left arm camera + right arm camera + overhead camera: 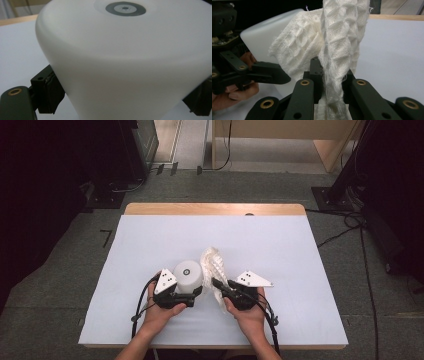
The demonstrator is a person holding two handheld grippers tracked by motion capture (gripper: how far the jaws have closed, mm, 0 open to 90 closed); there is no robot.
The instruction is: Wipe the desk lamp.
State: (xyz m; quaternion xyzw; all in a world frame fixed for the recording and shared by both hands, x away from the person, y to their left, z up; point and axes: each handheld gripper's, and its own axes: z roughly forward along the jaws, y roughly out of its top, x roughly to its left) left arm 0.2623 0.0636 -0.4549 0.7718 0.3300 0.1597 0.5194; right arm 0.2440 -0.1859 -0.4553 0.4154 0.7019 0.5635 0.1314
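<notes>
the right gripper (329,100) is squeezed tight on a white cloth (337,50). from above, the left gripper (186,296) grips a white cup (188,275) near the table's (150,240) front edge, the cloth beside it. up close, the cup has a grey ring (125,8).

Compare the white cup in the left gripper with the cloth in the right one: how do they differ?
The white cup is smooth, rigid and conical, its base turned up; the cloth is limp, waffle-textured and frayed. The left gripper clamps across the cup's wide body, while the right gripper pinches the cloth into a narrow bunch. Both are white and held, side by side.
</notes>
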